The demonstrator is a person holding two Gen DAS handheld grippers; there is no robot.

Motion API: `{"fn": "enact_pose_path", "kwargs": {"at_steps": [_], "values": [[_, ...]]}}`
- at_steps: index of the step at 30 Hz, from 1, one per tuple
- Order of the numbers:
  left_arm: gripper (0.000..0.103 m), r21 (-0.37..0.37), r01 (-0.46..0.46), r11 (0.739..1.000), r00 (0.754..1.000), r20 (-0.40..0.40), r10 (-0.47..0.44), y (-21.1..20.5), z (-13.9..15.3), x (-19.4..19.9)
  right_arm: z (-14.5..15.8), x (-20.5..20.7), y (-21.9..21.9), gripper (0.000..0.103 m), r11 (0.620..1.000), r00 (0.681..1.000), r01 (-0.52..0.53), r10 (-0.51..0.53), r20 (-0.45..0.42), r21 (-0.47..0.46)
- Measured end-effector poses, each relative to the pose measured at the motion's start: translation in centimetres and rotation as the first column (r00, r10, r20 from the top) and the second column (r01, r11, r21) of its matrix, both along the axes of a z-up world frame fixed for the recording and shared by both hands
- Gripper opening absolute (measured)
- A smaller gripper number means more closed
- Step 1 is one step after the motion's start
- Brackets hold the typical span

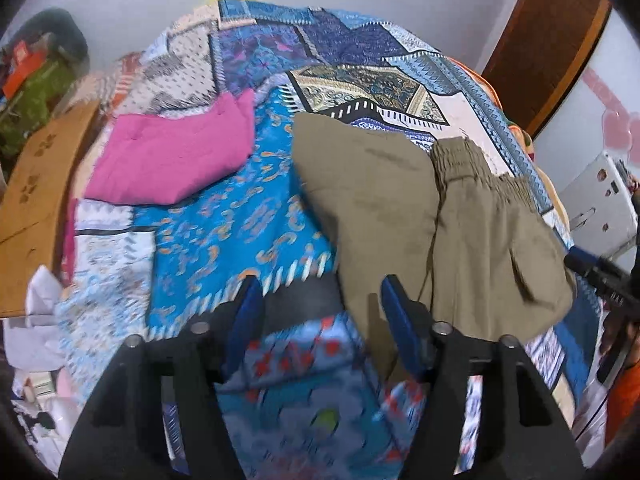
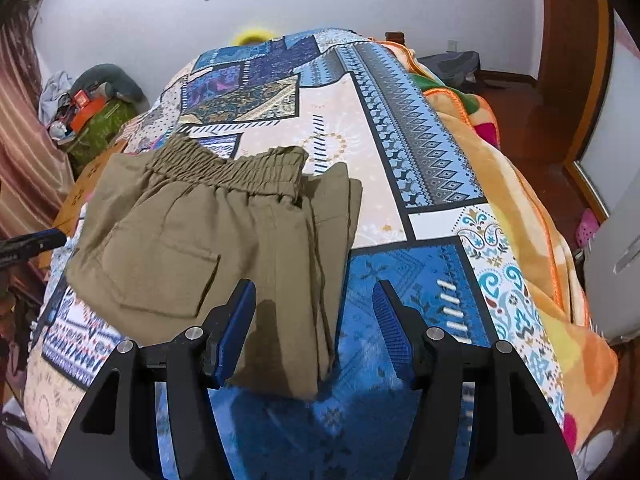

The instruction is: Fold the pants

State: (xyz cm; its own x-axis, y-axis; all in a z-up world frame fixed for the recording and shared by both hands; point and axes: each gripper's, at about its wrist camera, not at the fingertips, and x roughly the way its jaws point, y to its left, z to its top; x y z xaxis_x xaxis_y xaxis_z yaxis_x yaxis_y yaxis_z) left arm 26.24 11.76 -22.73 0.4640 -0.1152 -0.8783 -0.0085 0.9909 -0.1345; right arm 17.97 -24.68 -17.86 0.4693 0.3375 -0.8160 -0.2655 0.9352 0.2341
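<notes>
Both jaws spread and empty, folded khaki pants [image 2: 208,232] on bedspread [image 2: 400,168], waistband pointing away.

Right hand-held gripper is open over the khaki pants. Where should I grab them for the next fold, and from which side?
Probably the near end of the khaki pants, where the layered edge lies between the open fingers of the right hand-held gripper. Come in low from the near side, opposite the elastic waistband; that edge lies loose on the patterned bedspread, so one finger could slide beneath it.
</notes>
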Motion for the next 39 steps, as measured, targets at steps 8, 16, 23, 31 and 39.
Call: {"fn": "enact_pose_path", "kwargs": {"at_steps": [8, 16, 23, 31, 39], "values": [[0.048, -0.063, 0.021, 0.998, 0.999, -0.049, -0.024, -1.0, -2.4, 3.7, -2.8, 2.9, 0.1, 0.057, 0.996, 0.995, 0.018, -0.009, -0.103, 0.082], [0.018, -0.080, 0.033, 0.996, 0.999, -0.029, -0.035, -1.9, -2.5, 5.0, -3.6, 4.2, 0.7, 0.055, 0.992, 0.994, 0.007, 0.007, -0.107, 0.129], [0.004, -0.019, 0.017, 1.000, 0.999, 0.044, -0.017, -2.7, -1.1, 4.5, -3.4, 4.6, 1.2, 0.022, 0.992, 0.995, -0.019, 0.030, -0.092, 0.123], [0.003, 0.056, 0.030, 0.998, 0.992, 0.119, -0.036, -3.5, 2.8, 3.2, 0.0, 4.4, 2.6, 0.010, 0.996, 0.997, -0.071, 0.071, 0.014, 0.047], [0.003, 0.100, -0.010, 0.995, 0.978, 0.210, -0.012, -1.1, 7.1, 1.7, 4.7, 5.4, 5.3, 0.009, 0.990, 0.988, -0.117, 0.108, 0.108, 0.081]]}}
